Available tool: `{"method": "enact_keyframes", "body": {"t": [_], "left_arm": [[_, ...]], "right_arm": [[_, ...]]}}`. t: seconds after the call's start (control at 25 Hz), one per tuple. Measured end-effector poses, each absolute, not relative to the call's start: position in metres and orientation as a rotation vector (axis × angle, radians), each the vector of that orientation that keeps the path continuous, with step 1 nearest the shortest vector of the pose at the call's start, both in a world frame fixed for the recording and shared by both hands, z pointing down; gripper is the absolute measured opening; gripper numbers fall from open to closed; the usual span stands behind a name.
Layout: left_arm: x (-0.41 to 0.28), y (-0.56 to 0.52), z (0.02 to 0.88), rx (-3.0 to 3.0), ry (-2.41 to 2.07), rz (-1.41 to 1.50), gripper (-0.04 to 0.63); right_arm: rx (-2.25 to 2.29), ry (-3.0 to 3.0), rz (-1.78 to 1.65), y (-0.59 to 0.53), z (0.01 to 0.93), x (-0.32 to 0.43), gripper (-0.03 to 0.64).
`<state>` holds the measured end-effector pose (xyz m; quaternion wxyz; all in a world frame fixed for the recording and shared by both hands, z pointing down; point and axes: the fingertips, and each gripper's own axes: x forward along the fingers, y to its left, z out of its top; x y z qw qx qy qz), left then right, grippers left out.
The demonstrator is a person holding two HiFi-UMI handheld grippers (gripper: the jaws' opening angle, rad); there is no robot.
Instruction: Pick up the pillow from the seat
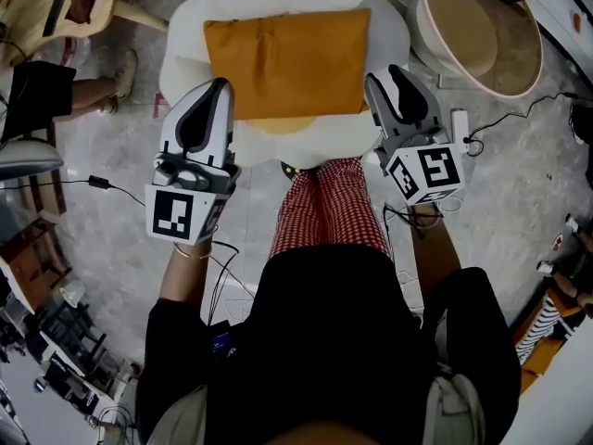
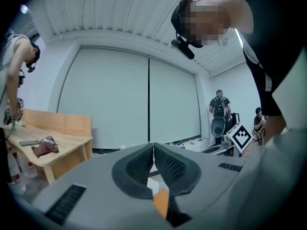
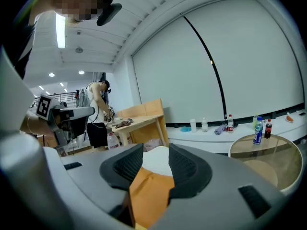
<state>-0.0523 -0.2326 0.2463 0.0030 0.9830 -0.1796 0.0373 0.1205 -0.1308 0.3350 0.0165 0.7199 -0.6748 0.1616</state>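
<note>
An orange pillow (image 1: 287,61) lies flat on a white rounded seat (image 1: 384,26) in the head view. My left gripper (image 1: 219,83) hovers at the pillow's near left corner with its jaws pressed together and nothing between them. My right gripper (image 1: 382,74) hovers at the near right corner, jaws apart. In the right gripper view the pillow (image 3: 148,195) and the white seat (image 3: 158,159) show through the gap of the right gripper (image 3: 156,147); the pads do not press on it. The left gripper view shows the left gripper (image 2: 153,145) shut, with a sliver of the pillow (image 2: 161,201) below it.
A large round beige tub (image 1: 482,31) stands right of the seat. A wooden table (image 1: 56,3) and a person's leg (image 1: 93,91) are at the far left. Cables (image 1: 102,185) and a power strip (image 1: 460,128) lie on the floor. My red-checked leg (image 1: 329,207) reaches toward the seat.
</note>
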Motion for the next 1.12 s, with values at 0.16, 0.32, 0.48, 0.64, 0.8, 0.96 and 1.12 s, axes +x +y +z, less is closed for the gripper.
{"method": "enact_keyframes", "body": {"t": [0.16, 0.32, 0.48, 0.64, 0.8, 0.96, 1.12], "left_arm": [[-0.049, -0.227, 0.265, 3.046, -0.556, 0.133, 0.011], [-0.048, -0.224, 0.283, 3.032, -0.545, 0.182, 0.011], [-0.05, -0.229, 0.295, 3.024, -0.584, 0.176, 0.011], [-0.055, -0.238, 0.305, 3.006, -0.668, 0.166, 0.011], [-0.055, -0.239, 0.314, 2.996, -0.688, 0.162, 0.011], [-0.054, -0.241, 0.325, 2.999, -0.716, 0.169, 0.011], [-0.056, -0.243, 0.339, 2.993, -0.737, 0.192, 0.011]], "right_arm": [[2.2, -2.094, 0.528, -0.132, 0.355, 0.117, 0.178], [2.225, -2.058, 0.61, -0.13, 0.376, 0.125, 0.187], [2.236, -2.04, 0.655, -0.132, 0.394, 0.131, 0.197], [2.213, -2.031, 0.668, -0.135, 0.41, 0.131, 0.212], [2.175, -2.032, 0.68, -0.139, 0.425, 0.128, 0.232], [2.197, -2.012, 0.752, -0.141, 0.445, 0.136, 0.236], [2.205, -1.984, 0.796, -0.143, 0.467, 0.142, 0.238]]}}
